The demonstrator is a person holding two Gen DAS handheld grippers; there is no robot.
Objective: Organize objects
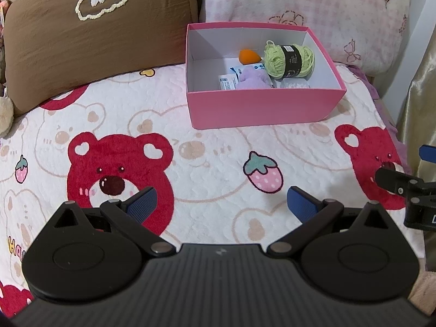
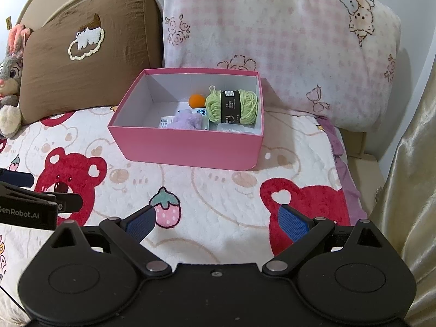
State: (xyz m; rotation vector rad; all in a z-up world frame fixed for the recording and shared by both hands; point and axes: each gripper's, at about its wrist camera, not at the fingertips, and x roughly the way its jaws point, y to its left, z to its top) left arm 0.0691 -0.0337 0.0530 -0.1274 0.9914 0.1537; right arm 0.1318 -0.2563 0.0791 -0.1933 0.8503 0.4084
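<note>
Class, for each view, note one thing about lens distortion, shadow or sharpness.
Left wrist view: fisheye bends the box rim and bed edge; soft shadow lies under the left hand-held gripper. Right wrist view: dark corners show the lens circle; yarn label is sharp, though its print is too small to read; the curtain shows glare.

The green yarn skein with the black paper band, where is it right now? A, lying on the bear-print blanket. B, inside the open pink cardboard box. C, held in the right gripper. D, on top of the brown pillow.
B: the green yarn skein lies inside the pink cardboard box, at its right side beside a small orange object, and both grippers are open and empty.
</note>
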